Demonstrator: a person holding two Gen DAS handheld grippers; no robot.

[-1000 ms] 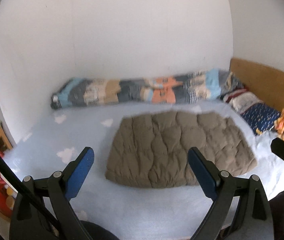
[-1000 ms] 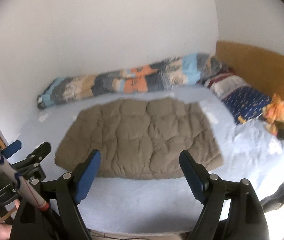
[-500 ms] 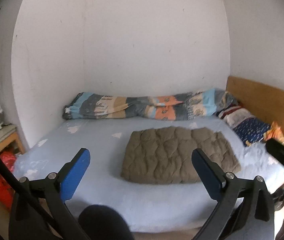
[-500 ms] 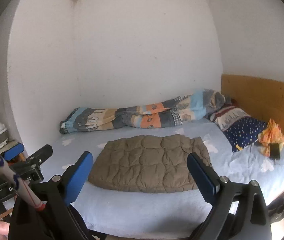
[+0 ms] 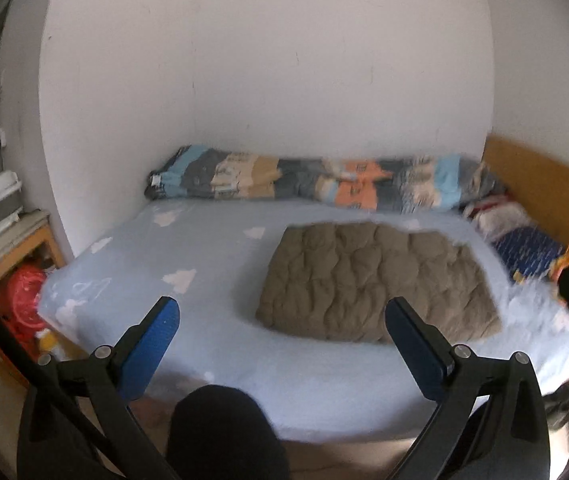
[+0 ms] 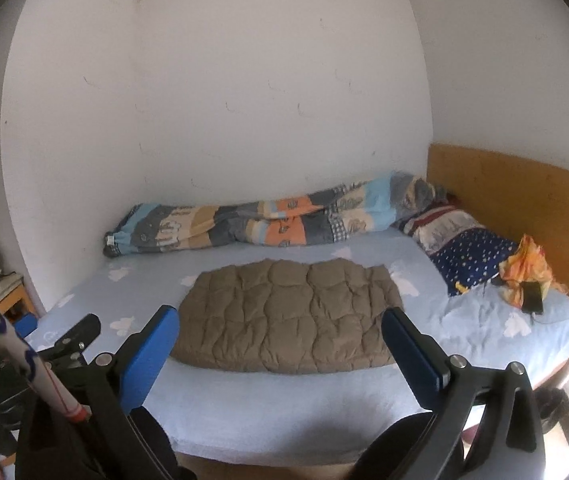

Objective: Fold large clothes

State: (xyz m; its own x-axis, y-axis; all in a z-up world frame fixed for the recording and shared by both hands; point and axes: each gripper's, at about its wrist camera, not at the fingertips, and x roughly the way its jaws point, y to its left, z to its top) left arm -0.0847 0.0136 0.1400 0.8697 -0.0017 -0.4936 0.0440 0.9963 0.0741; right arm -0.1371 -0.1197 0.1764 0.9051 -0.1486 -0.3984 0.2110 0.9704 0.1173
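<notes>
Both tools farther back than before — left tool point(image 5: 282, 330) released, right tool point(image 6: 280, 332) opening, empty — folded quilted garment point(image 6: 288, 316) well ahead on bed point(image 6: 284, 408).

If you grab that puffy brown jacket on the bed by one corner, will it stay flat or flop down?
The jacket looks quilted and puffy, so it would probably flop and unfold. It is likely light for its size. On the bed it should slide, not roll.

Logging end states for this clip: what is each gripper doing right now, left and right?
Left gripper: open, holding nothing, off the brown quilted garment.
Right gripper: jaws opening, nothing between them.
</notes>
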